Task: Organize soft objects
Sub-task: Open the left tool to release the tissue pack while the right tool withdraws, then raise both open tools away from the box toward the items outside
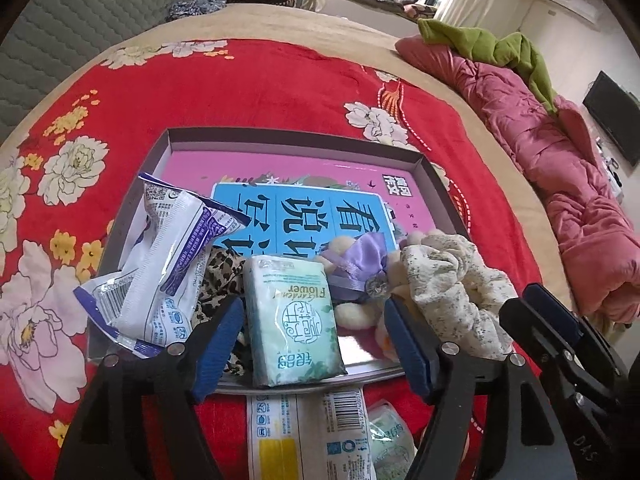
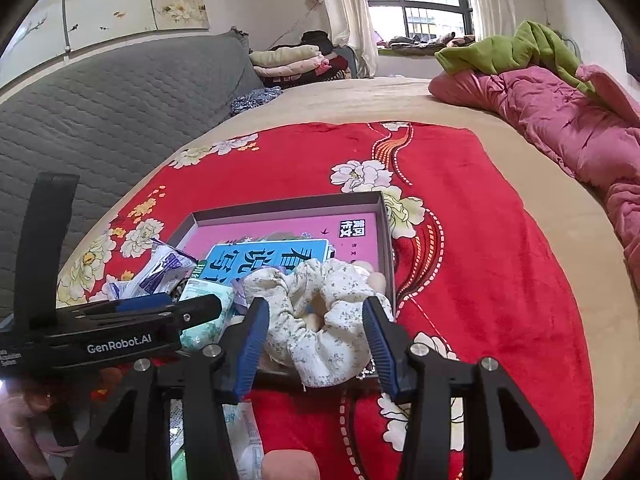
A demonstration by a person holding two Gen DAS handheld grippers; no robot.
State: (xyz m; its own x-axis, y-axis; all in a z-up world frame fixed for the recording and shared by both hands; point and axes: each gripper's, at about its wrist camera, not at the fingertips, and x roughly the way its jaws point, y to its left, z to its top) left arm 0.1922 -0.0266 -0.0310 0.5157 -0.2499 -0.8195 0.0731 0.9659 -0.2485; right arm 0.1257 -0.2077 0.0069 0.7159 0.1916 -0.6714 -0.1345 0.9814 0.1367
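A grey shallow box with a pink and blue book in it lies on the red floral blanket. In the box are a green tissue pack, white-and-purple packets, a leopard-print cloth, a purple bow plush and a cream floral scrunchie. My left gripper is open, its fingers on either side of the tissue pack, not touching it. My right gripper is open around the scrunchie at the box's near right corner.
More packets lie on the blanket just in front of the box. A pink quilt with a green cloth lies along the bed's right side. A grey quilted headboard is at the left.
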